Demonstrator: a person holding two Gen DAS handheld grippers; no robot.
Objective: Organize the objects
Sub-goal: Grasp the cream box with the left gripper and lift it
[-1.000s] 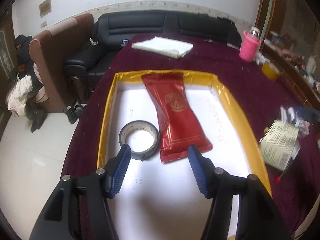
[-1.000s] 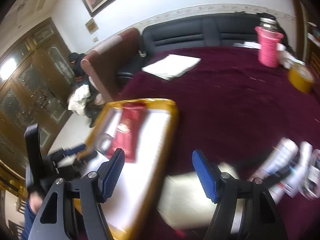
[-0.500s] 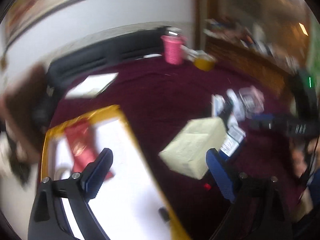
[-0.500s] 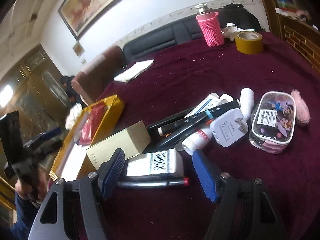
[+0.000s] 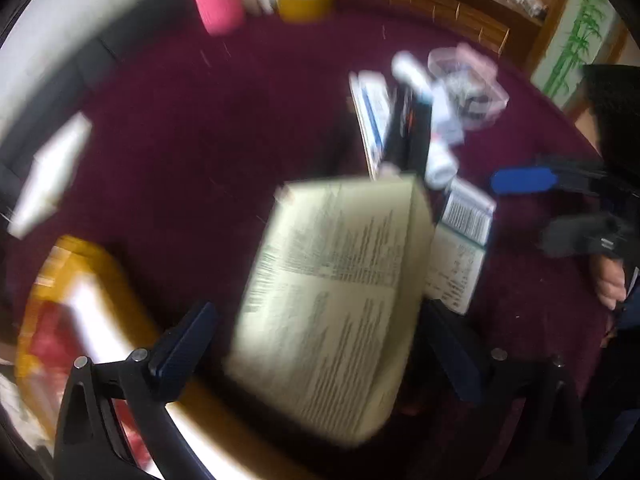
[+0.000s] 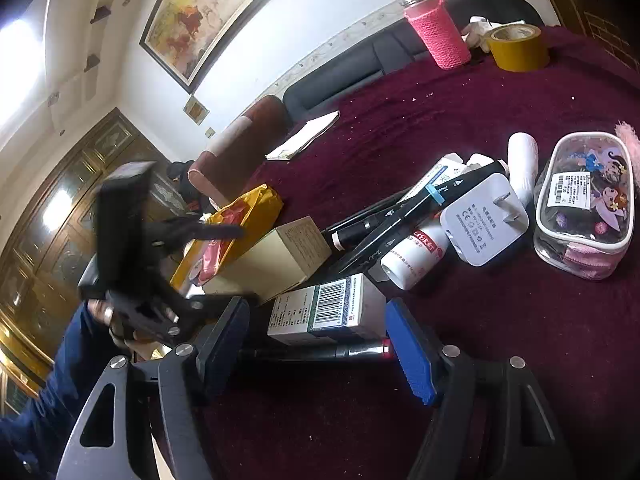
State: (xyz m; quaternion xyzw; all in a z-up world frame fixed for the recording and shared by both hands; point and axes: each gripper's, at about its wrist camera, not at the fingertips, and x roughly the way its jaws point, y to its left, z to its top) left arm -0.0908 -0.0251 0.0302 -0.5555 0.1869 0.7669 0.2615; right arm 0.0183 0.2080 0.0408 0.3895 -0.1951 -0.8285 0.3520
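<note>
**Ana:** Over the maroon cloth (image 6: 460, 128), what is the left gripper (image 5: 316, 344) doing?

**Ben:** It points steeply down at the cream box (image 5: 332, 292). Its jaws have just been opening and now stand wide, one dark pad on each side of the box. The left pad has a clear gap to it. The right pad is blurred, so I cannot tell whether it touches. Nothing is gripped.

**Ana:** Where does the box lie?

**Ben:** On the cloth, at the edge of the yellow tray (image 5: 120, 280), whose white floor holds a red packet (image 5: 52, 344). In the right wrist view the box (image 6: 276, 256) sits between the tray (image 6: 256, 200) and the clutter.

**Ana:** And the right gripper (image 6: 316, 344)?

**Ben:** Partly open, holding nothing. Its blue pads stand apart, low over the cloth. A barcoded carton (image 6: 324, 312) and a dark pen (image 6: 320, 354) with a red end lie just ahead, in line with the gap.

**Ana:** What is in the clutter?

**Ben:** Black markers (image 6: 400, 216), a white bottle (image 6: 412, 256) with red print, a white plug (image 6: 484, 224) and a clear cartoon pouch (image 6: 584, 208), packed close together. A white tube (image 6: 522, 160) lies behind the plug.

**Ana:** Farther back?

**Ben:** A pink-sleeved flask (image 6: 436, 32) and a yellow tape roll (image 6: 516, 46) near the far edge, well apart from the pile. A white booklet (image 6: 308, 136) lies by the sofa side.

**Ana:** Any sign of the person?

**Ben:** A hand (image 6: 120, 320) in a blue sleeve holds the left gripper's handle.
</note>
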